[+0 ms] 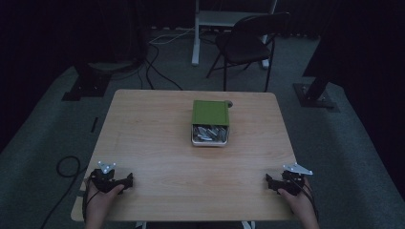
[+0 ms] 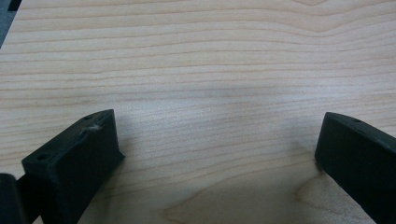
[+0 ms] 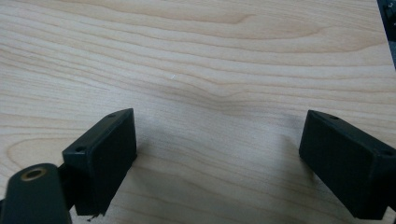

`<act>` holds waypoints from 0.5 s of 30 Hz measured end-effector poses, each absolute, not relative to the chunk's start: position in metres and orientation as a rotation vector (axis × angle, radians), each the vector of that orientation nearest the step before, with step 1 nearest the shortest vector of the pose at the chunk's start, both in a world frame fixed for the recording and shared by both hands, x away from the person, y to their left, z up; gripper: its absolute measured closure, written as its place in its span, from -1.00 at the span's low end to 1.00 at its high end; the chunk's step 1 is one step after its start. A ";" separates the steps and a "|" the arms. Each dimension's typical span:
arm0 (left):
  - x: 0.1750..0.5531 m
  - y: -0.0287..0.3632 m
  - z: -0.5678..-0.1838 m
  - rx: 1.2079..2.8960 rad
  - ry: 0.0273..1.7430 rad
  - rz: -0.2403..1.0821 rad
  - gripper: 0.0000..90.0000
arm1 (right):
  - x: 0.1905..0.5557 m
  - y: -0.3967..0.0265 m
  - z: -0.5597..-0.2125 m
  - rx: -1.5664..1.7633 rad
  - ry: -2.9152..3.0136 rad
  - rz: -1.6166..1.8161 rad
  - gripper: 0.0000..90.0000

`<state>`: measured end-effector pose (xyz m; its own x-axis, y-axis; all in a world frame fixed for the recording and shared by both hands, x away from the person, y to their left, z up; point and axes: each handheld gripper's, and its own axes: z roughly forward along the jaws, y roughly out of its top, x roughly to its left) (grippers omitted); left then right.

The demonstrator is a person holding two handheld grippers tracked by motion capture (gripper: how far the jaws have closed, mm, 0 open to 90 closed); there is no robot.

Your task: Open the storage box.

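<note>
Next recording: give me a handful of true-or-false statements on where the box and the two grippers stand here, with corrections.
1. The green box sits mid-table. True.
2. The left gripper holds the box. False: its jaws stand open over bare wood, near the table's front edge.
3. The right gripper is open and empty. True.
4. The box is empty. False: its open front shows small metallic pieces.
5. A folding chair stands beyond the table. True.
</note>
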<state>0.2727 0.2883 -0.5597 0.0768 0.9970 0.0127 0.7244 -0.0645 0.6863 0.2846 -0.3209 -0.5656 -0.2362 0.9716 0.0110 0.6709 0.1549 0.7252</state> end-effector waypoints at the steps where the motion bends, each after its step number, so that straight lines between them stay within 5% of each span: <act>1: 0.273 0.288 -0.560 1.846 1.698 0.689 -0.99 | 0.285 -0.321 -0.566 1.558 1.973 0.858 -0.76; 15: 0.274 0.279 -0.560 1.928 1.581 0.662 -0.99 | 0.285 -0.321 -0.566 1.557 1.975 0.859 -0.76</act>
